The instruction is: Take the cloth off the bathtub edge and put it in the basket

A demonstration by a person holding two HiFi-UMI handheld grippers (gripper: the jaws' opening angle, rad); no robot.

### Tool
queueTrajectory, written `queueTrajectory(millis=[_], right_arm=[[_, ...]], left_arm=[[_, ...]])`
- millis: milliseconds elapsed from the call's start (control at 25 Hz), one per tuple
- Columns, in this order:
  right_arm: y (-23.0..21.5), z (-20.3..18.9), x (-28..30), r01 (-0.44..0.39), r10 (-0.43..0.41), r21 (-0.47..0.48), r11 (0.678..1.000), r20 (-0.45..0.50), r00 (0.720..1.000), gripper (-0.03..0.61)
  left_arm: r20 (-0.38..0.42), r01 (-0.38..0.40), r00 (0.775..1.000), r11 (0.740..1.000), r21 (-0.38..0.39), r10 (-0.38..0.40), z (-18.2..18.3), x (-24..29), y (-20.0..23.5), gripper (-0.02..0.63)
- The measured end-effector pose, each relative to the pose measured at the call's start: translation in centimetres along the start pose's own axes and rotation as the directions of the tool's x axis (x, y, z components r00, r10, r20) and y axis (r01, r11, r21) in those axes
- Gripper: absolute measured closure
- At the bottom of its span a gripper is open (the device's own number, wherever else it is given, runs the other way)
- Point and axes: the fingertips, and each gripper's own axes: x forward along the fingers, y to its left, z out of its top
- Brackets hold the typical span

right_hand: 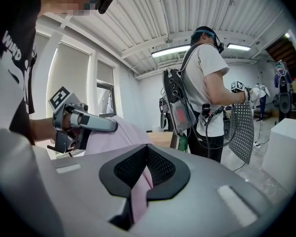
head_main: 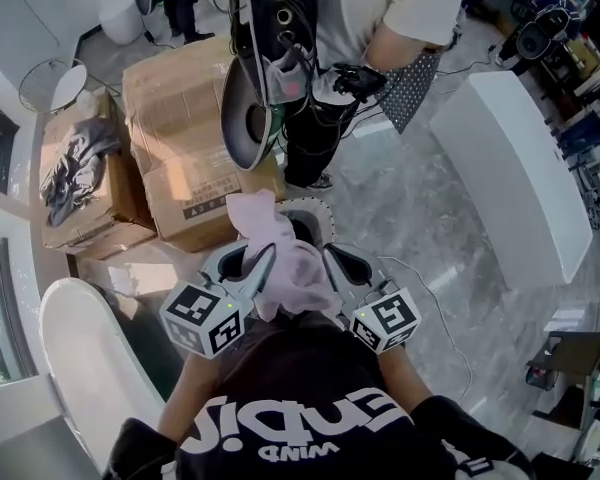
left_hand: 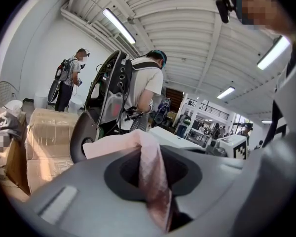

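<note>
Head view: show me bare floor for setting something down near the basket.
Bare marble floor lies between the basket and the long white block. Crowded: cardboard boxes left of the basket, a standing person behind it, the cloth held above it.

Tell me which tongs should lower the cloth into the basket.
Right, narrowly. Both are shut on the pink cloth, but the right tongs hang nearer the white basket; the left tongs sit further aside.

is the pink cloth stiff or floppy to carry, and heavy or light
Probably floppy: the pink cloth sags and bunches between the left gripper and right gripper. Likely light, since thin pinched folds alone carry it. Seems soft, so hardly fragile.
</note>
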Motion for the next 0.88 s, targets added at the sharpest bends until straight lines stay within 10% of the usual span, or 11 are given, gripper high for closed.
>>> queueTrajectory(millis=[880], right_arm=[[-7.3, 3.2, 0.6, 0.055, -0.055, -0.012, 0.998, 0.048, 0.997, 0.569]], left_arm=[[0.121, 0.039, 0.991, 0.996, 0.085, -0.049, 13.7, 4.1, -1.3, 0.561]])
